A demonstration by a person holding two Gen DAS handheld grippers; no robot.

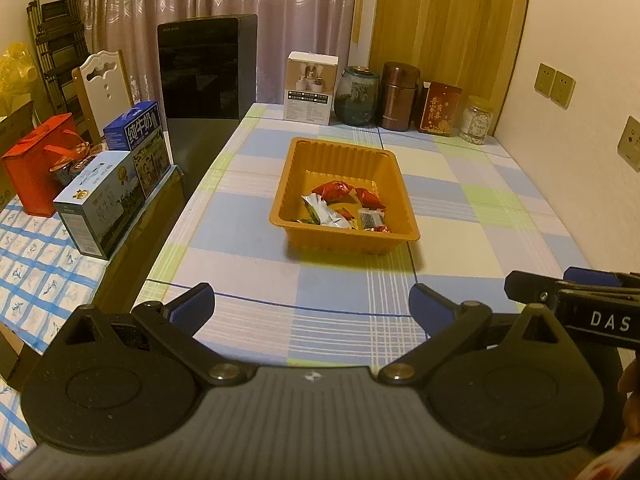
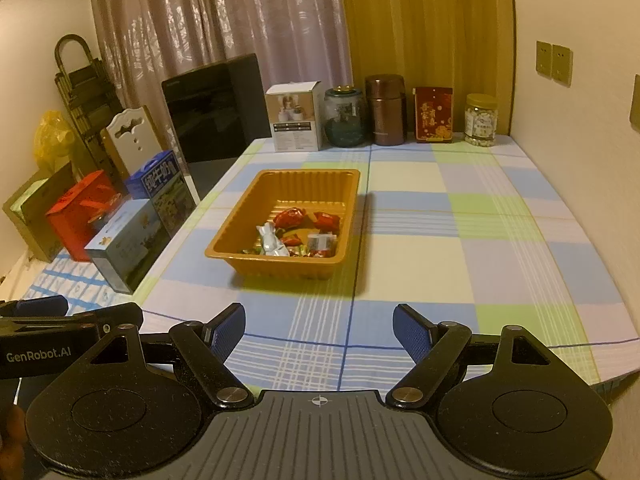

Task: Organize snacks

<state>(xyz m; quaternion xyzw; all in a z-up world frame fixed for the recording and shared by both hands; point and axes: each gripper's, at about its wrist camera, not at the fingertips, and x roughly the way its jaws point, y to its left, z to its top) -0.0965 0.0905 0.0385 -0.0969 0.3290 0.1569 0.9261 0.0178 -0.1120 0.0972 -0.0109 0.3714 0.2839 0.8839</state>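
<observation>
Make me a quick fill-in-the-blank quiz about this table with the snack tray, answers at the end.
1. The wrapped snacks lie inside the ____ tray.
2. The left gripper and the right gripper both stand ____, holding nothing.
3. The tablecloth under the tray has a ____ pattern.
4. The jar with white pieces has a ____ lid.

Missing words: orange; open; checked; yellow

"GenRobot.AI" on left gripper (image 2: 120,322)

Checked cloth (image 2: 460,216) before me, white box (image 2: 295,118) at twelve o'clock, jars (image 2: 481,120) at one, milk cartons (image 1: 120,184) at ten.
</observation>
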